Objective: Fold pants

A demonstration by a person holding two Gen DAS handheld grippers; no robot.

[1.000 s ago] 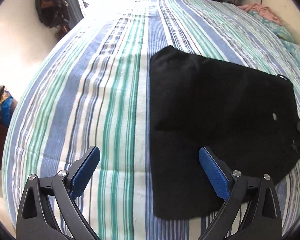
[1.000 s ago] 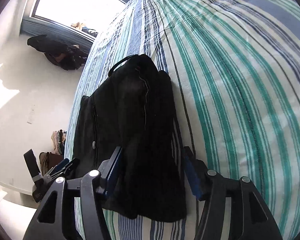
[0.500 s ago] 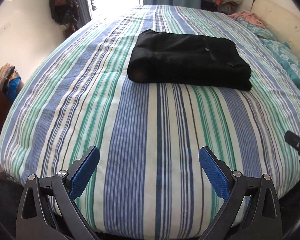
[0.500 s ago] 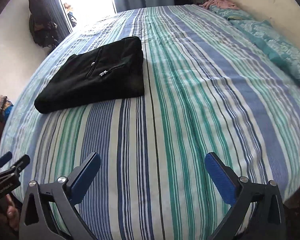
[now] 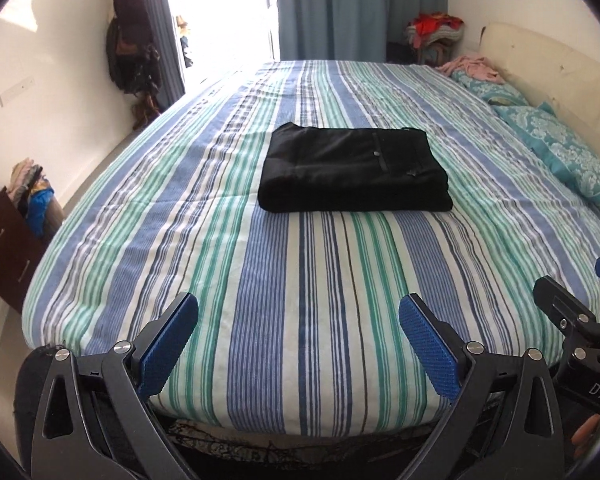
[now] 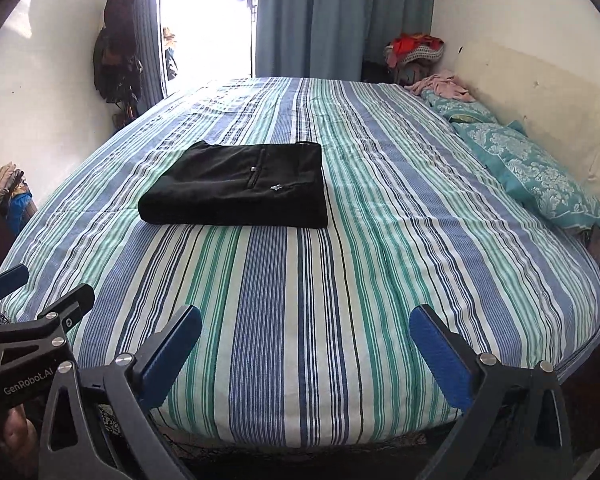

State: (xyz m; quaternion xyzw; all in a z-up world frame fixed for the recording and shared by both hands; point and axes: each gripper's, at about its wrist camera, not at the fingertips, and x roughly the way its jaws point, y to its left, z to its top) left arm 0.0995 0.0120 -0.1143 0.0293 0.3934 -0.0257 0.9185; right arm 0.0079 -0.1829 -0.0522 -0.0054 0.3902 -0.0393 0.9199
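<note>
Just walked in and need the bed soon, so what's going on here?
A person is folding pants with a handheld gripper in each hand. The black pants lie folded in a neat rectangle on the striped bedspread. The left gripper and right gripper are both open and empty, near the foot of the bed and well clear of the pants. The right gripper's jaws have just opened, with nothing between them. The folding looks done.
</note>
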